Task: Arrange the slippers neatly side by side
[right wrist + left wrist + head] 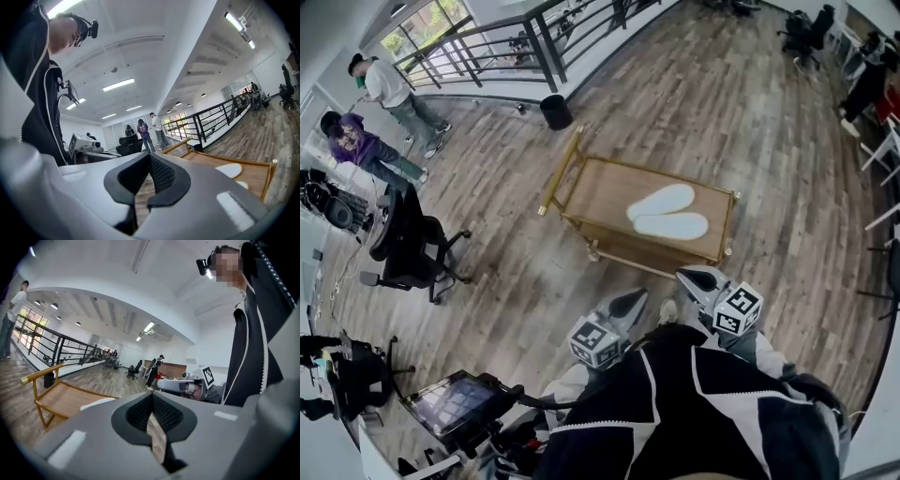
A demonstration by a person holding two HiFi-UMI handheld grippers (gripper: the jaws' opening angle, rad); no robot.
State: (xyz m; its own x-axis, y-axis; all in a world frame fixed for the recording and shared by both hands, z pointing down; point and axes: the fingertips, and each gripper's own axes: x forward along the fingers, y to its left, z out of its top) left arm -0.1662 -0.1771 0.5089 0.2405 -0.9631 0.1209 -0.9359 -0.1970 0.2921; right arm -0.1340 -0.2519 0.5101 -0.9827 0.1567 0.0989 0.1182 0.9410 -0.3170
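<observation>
Two white slippers lie side by side on a low wooden cart (591, 192) with a gold frame. The far slipper (662, 202) angles up to the right, and the near slipper (672, 226) lies flatter; their left ends touch. My left gripper (636, 298) and right gripper (684, 276) hover over the floor just in front of the cart, both shut and empty. In the left gripper view the jaws (151, 397) meet, with a slipper (96, 403) past them. The right gripper view shows its jaws (149, 157) closed, with both slippers (228, 170) to the right.
A black office chair (412, 248) stands left of the cart, and a black bin (554, 112) sits by the railing (487, 42). Two people (389, 89) stand at the upper left. A screen on a stand (455, 403) is at my lower left. More chairs (806, 33) stand at the far right.
</observation>
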